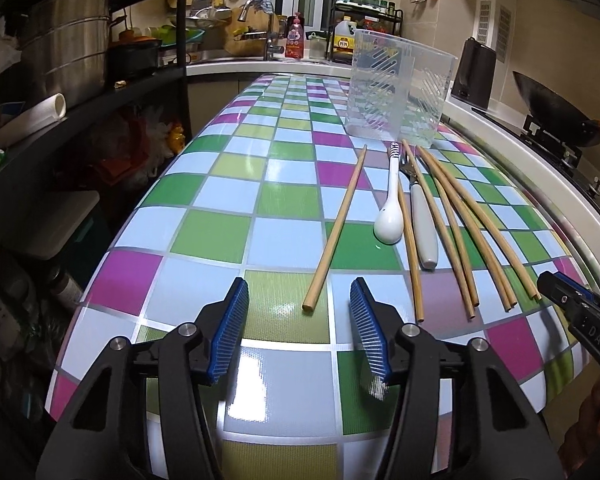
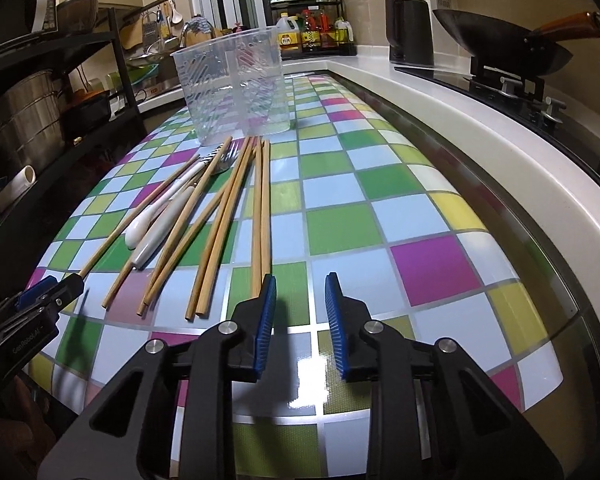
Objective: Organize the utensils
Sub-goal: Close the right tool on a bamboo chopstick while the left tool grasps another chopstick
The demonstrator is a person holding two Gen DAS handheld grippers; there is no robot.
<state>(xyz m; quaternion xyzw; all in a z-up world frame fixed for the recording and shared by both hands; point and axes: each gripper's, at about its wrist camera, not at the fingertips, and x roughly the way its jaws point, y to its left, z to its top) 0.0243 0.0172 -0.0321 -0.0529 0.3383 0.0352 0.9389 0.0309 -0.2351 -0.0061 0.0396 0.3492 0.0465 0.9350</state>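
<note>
Several wooden chopsticks [image 1: 456, 232] lie fanned on the chequered table [image 1: 220, 208], with a white ceramic spoon [image 1: 390, 216] and a white-handled fork [image 1: 424, 224] among them. One chopstick [image 1: 336, 232] lies apart on the left. Its near end sits on the table between the fingers of my left gripper [image 1: 298, 292], which is open and untouched by it. My right gripper [image 2: 300, 278] is open with nothing between its pads. Its left finger [image 2: 266, 304] covers the near ends of a chopstick pair [image 2: 260, 208]. A clear plastic holder [image 2: 236, 88] stands upright behind the utensils.
A white counter [image 2: 440, 128] with a wok [image 2: 500, 48] on a stove and a black kettle [image 2: 408, 28] runs along the right. A dark shelf rack [image 1: 80, 120] with pots stands on the left. A sink and bottles sit at the back.
</note>
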